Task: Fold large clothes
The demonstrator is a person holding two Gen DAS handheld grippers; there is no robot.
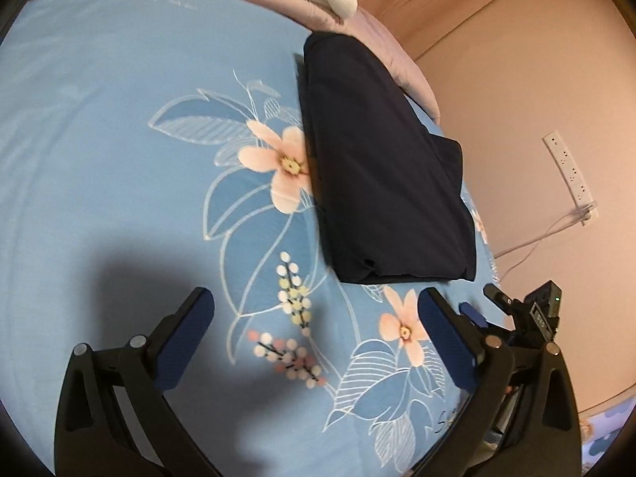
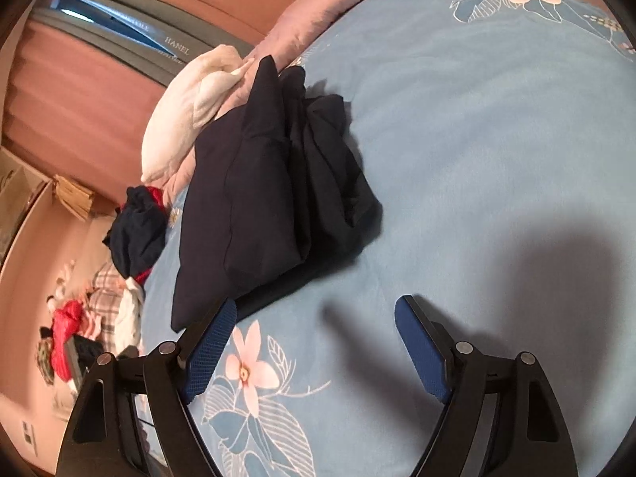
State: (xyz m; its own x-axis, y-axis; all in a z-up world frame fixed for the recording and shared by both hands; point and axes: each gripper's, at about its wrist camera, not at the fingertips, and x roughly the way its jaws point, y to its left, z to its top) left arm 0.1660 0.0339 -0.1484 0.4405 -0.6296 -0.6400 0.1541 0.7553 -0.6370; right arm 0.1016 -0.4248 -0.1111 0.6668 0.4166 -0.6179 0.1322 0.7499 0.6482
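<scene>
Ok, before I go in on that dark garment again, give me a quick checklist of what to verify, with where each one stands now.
1. Left gripper open and holding nothing: ok.
2. Right gripper open and holding nothing: ok.
3. Navy garment lying on the blue floral sheet: ok.
4. Fold neat from both sides: not ok; the right wrist view shows bunched layers.
5. Garment clear of the white blanket: cannot tell; they look close together.
6. Number of folds left: cannot tell.

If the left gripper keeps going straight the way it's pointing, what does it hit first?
Probably the floral bedsheet: the open left gripper aims down at it, with the folded navy garment off to the right. Depth is uncertain.
</scene>
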